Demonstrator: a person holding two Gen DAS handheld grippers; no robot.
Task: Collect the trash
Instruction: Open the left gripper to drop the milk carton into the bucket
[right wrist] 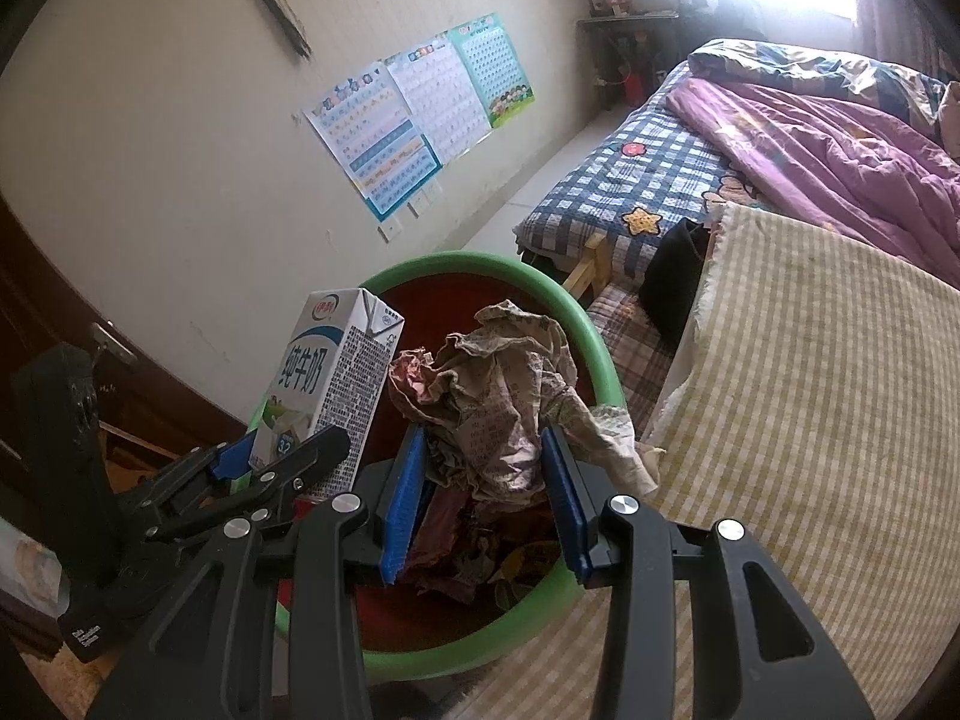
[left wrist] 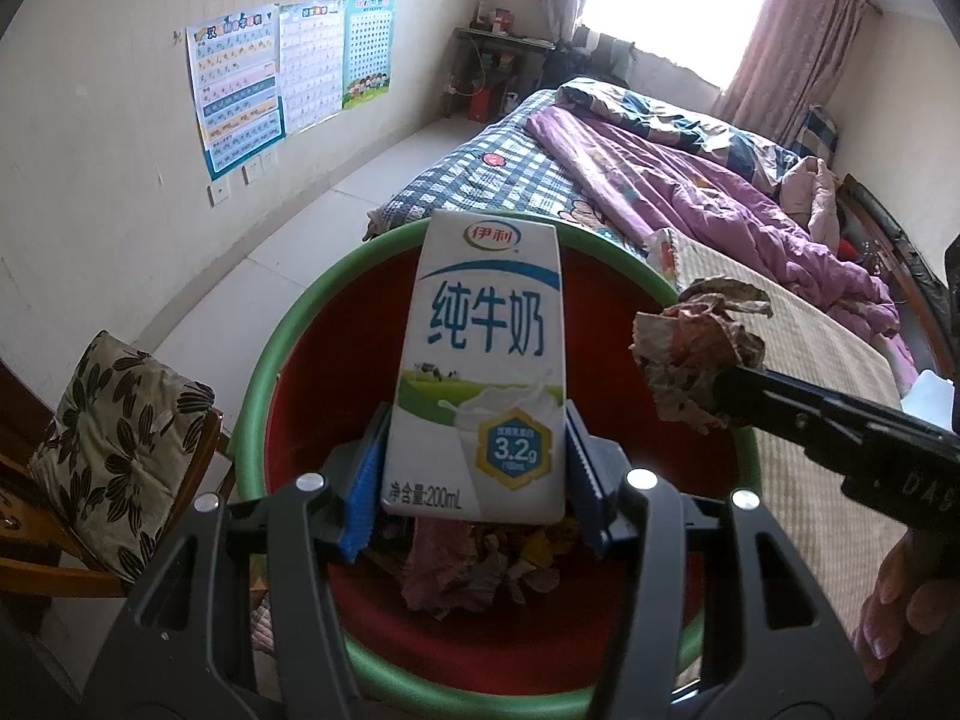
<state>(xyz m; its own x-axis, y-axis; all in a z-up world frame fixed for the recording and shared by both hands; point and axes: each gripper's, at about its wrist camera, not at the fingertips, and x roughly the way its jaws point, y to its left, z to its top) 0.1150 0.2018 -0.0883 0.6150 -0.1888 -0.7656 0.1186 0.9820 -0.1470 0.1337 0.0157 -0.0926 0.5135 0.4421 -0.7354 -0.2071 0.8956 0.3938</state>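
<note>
The left gripper [left wrist: 474,468] clamped a milk carton [left wrist: 480,372] upright and the right gripper [right wrist: 486,468] pinched a wad of crumpled paper [right wrist: 504,396], both held over the green-rimmed bin [left wrist: 282,330] of scraps beside the bed [left wrist: 690,192].

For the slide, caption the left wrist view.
Left gripper holds a milk carton over the green-rimmed bin.

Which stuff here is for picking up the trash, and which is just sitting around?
For the job: milk carton in the left gripper; crumpled paper in the right gripper; green bin with trash inside.

Just around: bed quilt, wall posters, cushioned chair.
</note>
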